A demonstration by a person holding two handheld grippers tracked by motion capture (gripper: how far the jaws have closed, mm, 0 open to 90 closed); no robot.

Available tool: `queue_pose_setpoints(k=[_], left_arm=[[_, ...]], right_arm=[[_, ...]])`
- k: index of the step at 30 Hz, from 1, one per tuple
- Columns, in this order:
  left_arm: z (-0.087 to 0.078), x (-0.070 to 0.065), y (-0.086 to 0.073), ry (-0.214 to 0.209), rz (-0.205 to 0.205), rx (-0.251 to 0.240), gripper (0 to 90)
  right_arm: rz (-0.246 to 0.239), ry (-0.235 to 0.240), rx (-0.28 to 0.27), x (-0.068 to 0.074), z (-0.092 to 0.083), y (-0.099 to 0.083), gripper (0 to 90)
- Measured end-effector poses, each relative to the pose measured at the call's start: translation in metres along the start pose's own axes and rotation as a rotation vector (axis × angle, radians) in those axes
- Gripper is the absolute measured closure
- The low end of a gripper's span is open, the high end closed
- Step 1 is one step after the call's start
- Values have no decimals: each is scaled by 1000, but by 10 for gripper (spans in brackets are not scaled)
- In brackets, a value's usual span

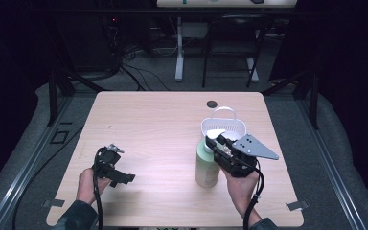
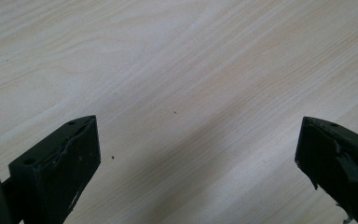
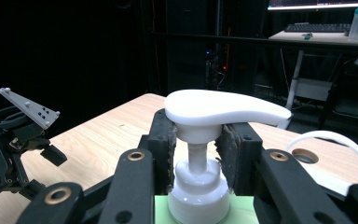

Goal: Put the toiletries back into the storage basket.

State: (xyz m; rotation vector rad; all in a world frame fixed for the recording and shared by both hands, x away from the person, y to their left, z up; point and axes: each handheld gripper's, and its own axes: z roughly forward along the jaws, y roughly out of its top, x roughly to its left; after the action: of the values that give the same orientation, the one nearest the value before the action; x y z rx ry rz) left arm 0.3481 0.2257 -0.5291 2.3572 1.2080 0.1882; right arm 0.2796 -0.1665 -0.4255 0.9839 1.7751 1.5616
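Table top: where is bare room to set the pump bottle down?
The table is bare across its far left and middle, from the far edge down to the left gripper. It is crowded at the right, where the pump bottle, shut in the right gripper, stands right beside the white basket.

A pale wood-grain counter (image 1: 153, 139) is carrying a light green pump bottle (image 1: 207, 167), standing upright near its right front, and a white basket (image 1: 224, 127) sitting just behind the bottle, close beside it.
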Motion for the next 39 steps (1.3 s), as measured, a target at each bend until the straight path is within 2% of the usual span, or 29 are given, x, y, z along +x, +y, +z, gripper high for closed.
queue_pose_setpoints(k=[17,32,39], left_arm=[[-1,1,0,-4,-3,-6,0],[-1,1,-1,-4,2,-3,0],[-1,2,-1,-12,-1,-7,0]], right_arm=[[-32,12,-10,3,-9,16,679],[-36,28,-34,2,-17,33,679],[-39,32,-25,1,-16,36,679]])
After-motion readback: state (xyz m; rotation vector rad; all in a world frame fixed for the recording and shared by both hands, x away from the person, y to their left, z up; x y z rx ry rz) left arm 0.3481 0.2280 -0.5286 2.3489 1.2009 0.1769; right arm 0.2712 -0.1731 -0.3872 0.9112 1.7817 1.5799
